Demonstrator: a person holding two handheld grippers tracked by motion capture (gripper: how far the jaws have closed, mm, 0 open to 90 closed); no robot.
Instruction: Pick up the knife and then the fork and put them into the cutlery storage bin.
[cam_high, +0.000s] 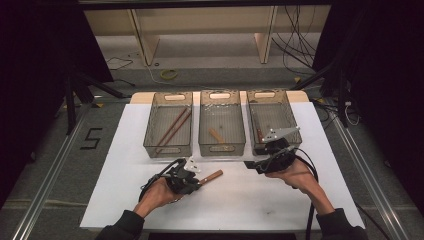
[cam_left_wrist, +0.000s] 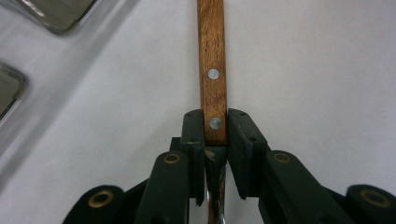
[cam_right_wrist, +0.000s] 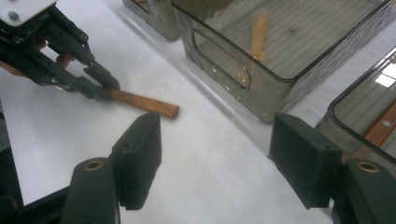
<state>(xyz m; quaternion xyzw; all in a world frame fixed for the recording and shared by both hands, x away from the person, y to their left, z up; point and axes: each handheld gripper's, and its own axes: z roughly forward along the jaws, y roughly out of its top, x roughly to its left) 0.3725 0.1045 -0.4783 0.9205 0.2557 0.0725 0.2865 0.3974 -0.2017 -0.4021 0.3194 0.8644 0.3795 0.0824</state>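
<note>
A utensil with a riveted wooden handle (cam_high: 213, 175) lies on the white table (cam_high: 240, 200), in front of the bins. My left gripper (cam_high: 196, 182) is shut on it. In the left gripper view both pads press the sides of the wooden handle (cam_left_wrist: 213, 70) at its lower rivet, and a metal part shows beneath the jaws. My right gripper (cam_high: 251, 165) hovers before the right bin, open, with nothing between its fingers. In the right gripper view the right gripper (cam_right_wrist: 217, 149) looks across at the left gripper (cam_right_wrist: 105, 88) and the handle (cam_right_wrist: 145, 104).
Three clear bins stand in a row at the back. The left bin (cam_high: 169, 145) holds brown sticks (cam_high: 174, 128), the middle bin (cam_high: 222, 146) a tan piece (cam_high: 216, 135), the right bin (cam_high: 256, 120) a wood-handled item. Bare white table lies toward the person.
</note>
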